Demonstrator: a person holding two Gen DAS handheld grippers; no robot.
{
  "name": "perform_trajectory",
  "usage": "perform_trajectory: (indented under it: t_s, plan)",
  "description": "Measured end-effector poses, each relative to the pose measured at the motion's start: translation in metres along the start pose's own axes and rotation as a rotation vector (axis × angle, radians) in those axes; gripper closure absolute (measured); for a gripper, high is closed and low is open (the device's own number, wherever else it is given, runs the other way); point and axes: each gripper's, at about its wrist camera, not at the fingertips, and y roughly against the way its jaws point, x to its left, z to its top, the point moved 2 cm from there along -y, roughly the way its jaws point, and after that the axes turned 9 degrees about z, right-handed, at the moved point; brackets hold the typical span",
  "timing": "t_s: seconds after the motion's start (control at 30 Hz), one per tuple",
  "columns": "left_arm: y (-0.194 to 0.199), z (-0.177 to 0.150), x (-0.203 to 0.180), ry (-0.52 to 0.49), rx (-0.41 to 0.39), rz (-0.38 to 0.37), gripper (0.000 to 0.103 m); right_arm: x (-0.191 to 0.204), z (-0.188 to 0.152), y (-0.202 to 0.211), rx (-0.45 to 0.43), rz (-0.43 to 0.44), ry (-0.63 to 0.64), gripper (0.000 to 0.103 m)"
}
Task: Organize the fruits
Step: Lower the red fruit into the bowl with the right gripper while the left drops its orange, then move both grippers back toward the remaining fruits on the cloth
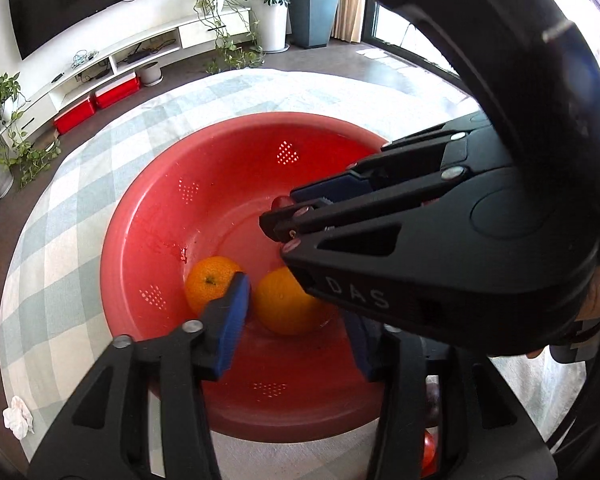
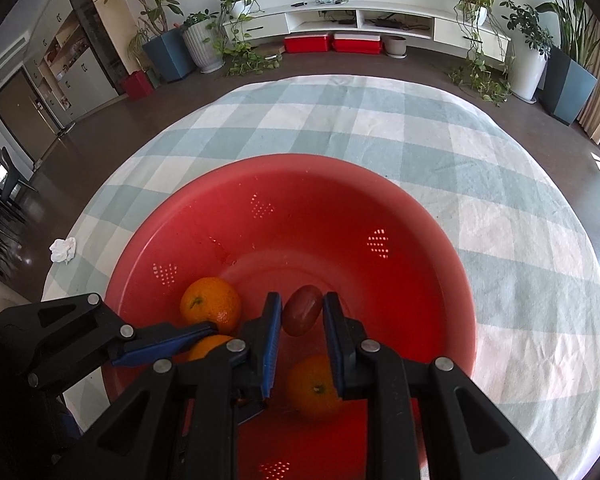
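My right gripper (image 2: 302, 312) pinches a plum (image 2: 302, 310) over the colander (image 2: 440, 240); left gripper (image 1: 296, 320) spread beside oranges (image 1: 211, 282), waiting.

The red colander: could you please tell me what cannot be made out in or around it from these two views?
- Small red fruit: its kind is unclear. In the left wrist view, the jaws of the right gripper cover most of it.
- One orange: in the right wrist view, it is mostly under the left gripper.
- Red object near the colander: in the left wrist view, it is behind the gripper frame, unidentifiable.
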Motion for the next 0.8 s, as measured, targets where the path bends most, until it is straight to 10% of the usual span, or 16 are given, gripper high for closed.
perform_trajectory:
  t_s: [0.8]
  plan:
    - [0.088, -0.048, 0.012, 0.095, -0.14, 0.016, 0.0, 0.011, -0.062, 0.126, -0.282, 0.097, -0.097, 0.022]
